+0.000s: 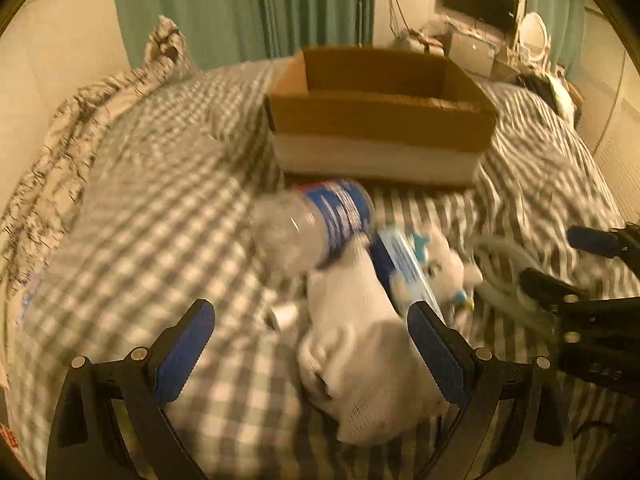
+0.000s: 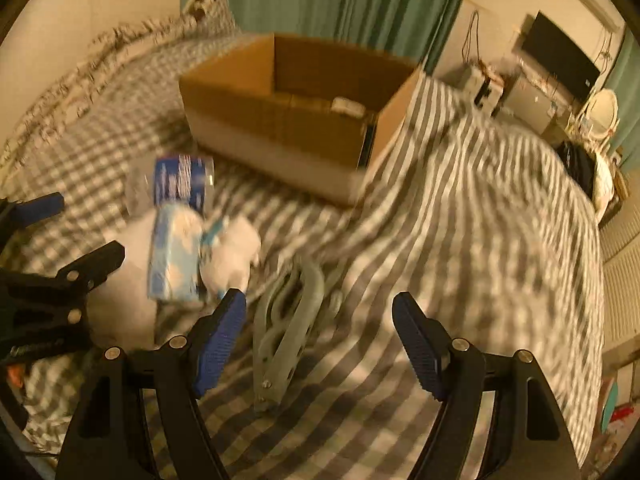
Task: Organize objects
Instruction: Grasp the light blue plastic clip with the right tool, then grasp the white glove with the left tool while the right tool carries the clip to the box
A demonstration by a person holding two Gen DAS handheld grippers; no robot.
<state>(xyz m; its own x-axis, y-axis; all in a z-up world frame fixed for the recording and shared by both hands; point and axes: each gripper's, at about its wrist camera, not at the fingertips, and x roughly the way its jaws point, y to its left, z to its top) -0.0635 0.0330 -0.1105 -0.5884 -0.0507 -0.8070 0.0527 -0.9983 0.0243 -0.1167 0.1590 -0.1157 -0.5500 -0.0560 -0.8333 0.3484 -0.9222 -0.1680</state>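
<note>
Dim, warm yellowish light in both views. Motion blur smears the bedspread [image 1: 160, 184] and bottle [image 1: 316, 224]. Fisheye bending and dark vignette at the corners.

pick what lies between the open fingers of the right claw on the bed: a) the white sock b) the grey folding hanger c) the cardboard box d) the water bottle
b, the right wrist view shows the grey folding hanger lying on the striped bedding between the spread fingers of the right claw, while the water bottle and cardboard box lie farther off.
</note>
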